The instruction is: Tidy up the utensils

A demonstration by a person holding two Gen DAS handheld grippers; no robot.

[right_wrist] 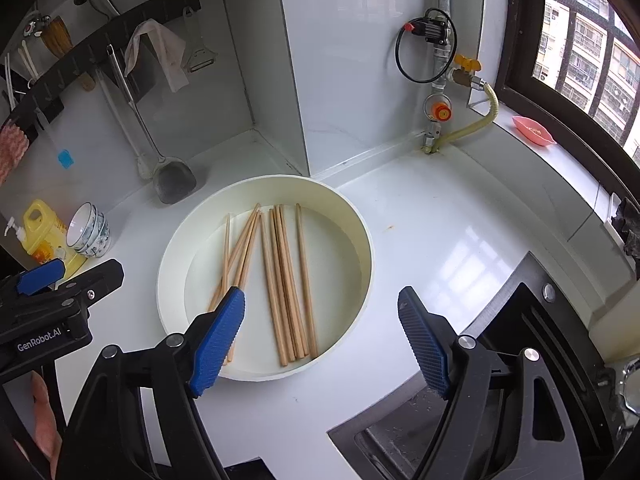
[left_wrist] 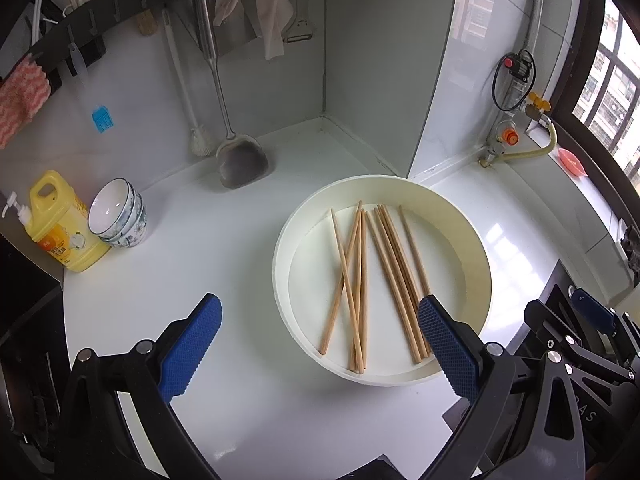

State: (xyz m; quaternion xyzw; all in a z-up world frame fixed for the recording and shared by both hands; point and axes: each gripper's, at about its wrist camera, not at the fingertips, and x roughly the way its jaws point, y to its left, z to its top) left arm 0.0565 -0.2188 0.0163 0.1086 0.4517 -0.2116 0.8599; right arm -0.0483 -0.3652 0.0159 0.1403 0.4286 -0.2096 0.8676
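Note:
Several wooden chopsticks (left_wrist: 394,276) lie loose in a round cream basin (left_wrist: 304,216) on the white counter; some cross each other on the left. They also show in the right wrist view (right_wrist: 284,280), in the same basin (right_wrist: 352,216). My left gripper (left_wrist: 320,320) is open and empty, hovering over the basin's near left side. My right gripper (right_wrist: 322,316) is open and empty, over the basin's near right rim. The right gripper also shows at the edge of the left wrist view (left_wrist: 592,312), and the left gripper in the right wrist view (right_wrist: 48,280).
A yellow detergent jug (left_wrist: 60,224) and stacked bowls (left_wrist: 120,216) stand at the left. A metal spatula (left_wrist: 240,160), brush and cloth hang on a wall rack. A gas valve and hose (left_wrist: 520,120) are at the right. A black stove (right_wrist: 520,340) borders the counter.

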